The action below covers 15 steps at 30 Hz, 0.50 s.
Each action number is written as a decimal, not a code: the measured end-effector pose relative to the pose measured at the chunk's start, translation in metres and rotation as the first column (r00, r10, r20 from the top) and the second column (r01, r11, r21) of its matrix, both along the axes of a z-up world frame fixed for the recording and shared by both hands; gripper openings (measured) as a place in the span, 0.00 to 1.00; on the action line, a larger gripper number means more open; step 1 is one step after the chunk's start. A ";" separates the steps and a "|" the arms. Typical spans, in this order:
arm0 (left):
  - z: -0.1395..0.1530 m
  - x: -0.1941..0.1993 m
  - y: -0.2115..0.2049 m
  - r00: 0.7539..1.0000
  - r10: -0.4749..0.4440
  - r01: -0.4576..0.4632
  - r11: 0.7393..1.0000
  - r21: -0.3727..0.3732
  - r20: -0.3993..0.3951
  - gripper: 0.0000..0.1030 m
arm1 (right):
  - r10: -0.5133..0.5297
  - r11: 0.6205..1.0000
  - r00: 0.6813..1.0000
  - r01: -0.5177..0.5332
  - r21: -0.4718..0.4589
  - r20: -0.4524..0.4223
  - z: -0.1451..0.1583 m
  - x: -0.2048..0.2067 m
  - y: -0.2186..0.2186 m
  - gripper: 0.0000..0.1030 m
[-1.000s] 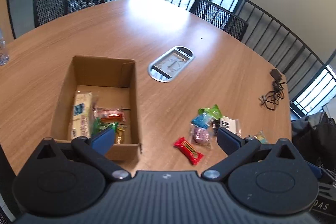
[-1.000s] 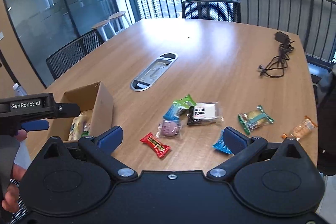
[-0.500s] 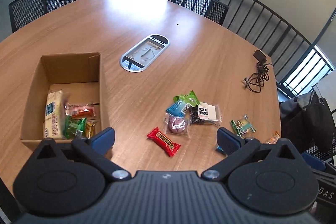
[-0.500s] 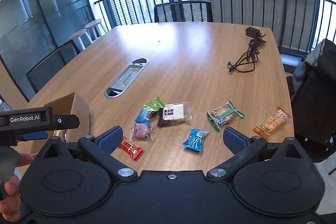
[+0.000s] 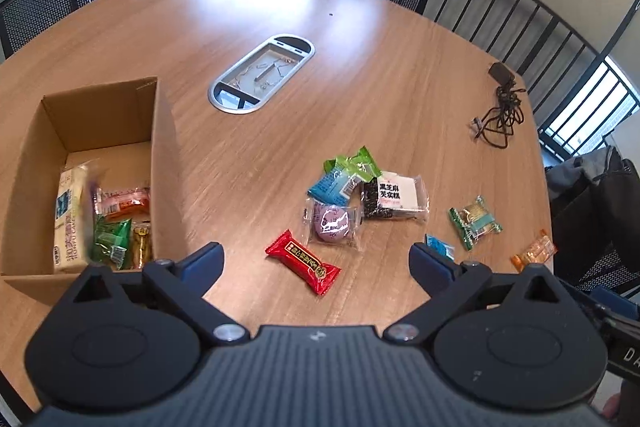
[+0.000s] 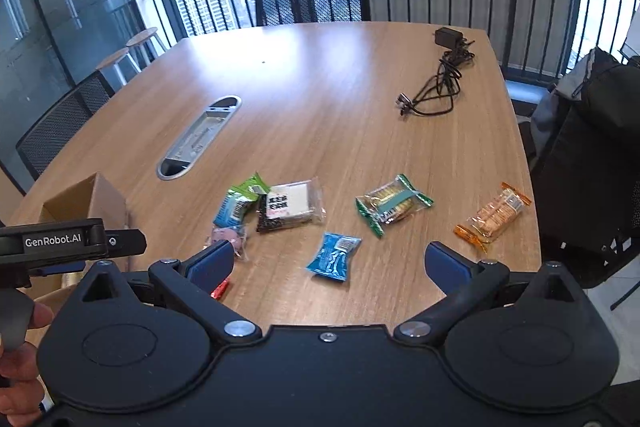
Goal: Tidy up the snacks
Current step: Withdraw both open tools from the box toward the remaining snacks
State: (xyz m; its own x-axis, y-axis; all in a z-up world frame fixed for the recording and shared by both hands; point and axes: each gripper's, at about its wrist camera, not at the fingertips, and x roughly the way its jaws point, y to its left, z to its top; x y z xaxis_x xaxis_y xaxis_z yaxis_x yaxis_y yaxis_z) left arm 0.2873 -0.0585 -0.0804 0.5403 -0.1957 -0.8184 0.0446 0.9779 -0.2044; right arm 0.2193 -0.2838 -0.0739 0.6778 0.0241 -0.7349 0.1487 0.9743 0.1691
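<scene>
Counting seven snack packets (image 5: 391, 196) loose on the table (image 5: 360, 75); four more lie inside the one cardboard box (image 5: 86, 131). Left gripper (image 5: 316, 261) and right gripper (image 6: 326, 263) both hover spread wide, holding nothing.

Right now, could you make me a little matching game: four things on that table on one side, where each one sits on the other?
Things:
1. red snack bar
2. orange cracker pack
3. tall white packet
4. black charger cable

Places:
A. far part of the table, away from the snacks
B. inside the cardboard box
C. nearest the table's right edge
D. between the box and the loose snack pile

Pairs: 1-D, 2-C, 3-B, 4-A
</scene>
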 end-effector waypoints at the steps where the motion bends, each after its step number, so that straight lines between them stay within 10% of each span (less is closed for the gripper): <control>1: -0.003 0.002 -0.002 1.000 -0.005 0.005 1.000 0.001 -0.006 0.96 | -0.009 1.000 1.000 0.009 0.006 -0.009 -0.003 0.002 -0.002 1.00; 15: -0.055 0.041 -0.018 0.991 -0.056 0.054 0.998 -0.023 -0.122 0.81 | -0.035 0.999 0.992 0.037 0.019 -0.122 -0.046 0.036 -0.012 0.98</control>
State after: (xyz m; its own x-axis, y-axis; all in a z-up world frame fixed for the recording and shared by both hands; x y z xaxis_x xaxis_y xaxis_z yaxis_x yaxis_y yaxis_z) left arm 0.3287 -0.0762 -0.1356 0.4238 -0.2390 -0.8737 0.0717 0.9704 -0.2307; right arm 0.2549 -0.2959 -0.1200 0.5840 0.0180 -0.8116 0.2042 0.9644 0.1683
